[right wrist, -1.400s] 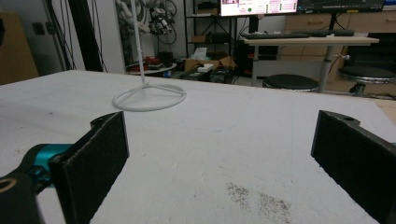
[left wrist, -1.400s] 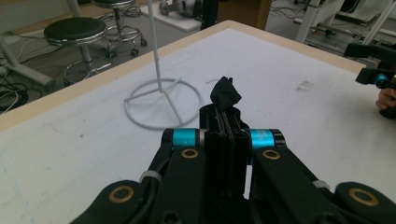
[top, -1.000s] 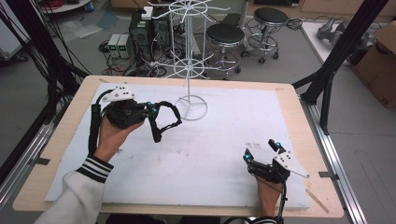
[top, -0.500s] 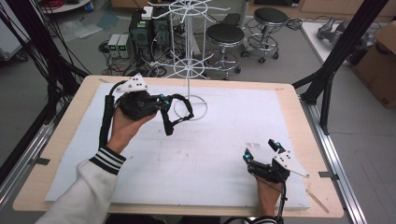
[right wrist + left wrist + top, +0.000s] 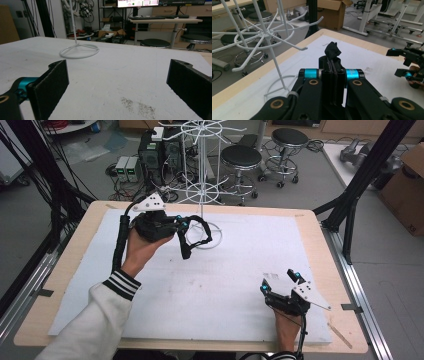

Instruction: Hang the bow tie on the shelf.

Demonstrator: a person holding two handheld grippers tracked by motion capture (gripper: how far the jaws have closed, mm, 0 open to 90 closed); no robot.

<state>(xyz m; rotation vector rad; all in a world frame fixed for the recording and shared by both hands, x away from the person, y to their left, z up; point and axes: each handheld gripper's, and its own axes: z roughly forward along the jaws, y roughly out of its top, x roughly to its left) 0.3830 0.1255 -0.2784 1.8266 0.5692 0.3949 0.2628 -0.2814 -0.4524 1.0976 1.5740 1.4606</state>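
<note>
On the white foam-covered table (image 5: 225,290) we hold the left gripper (image 5: 333,65) clamped on a black looped strap (image 5: 197,236) beside the white wire hook stand (image 5: 202,190), probably to hang it, while the right gripper (image 5: 281,286) rests wide apart, idle.

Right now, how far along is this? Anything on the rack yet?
Done: the left gripper is shut on a black strap, lifted off the white mat beside the wire rack. In hand: the strap dangles near the rack's base. Left, probably: hanging it on a hook; no hook shows anything on it. The right gripper rests open near the mat's front edge.
</note>
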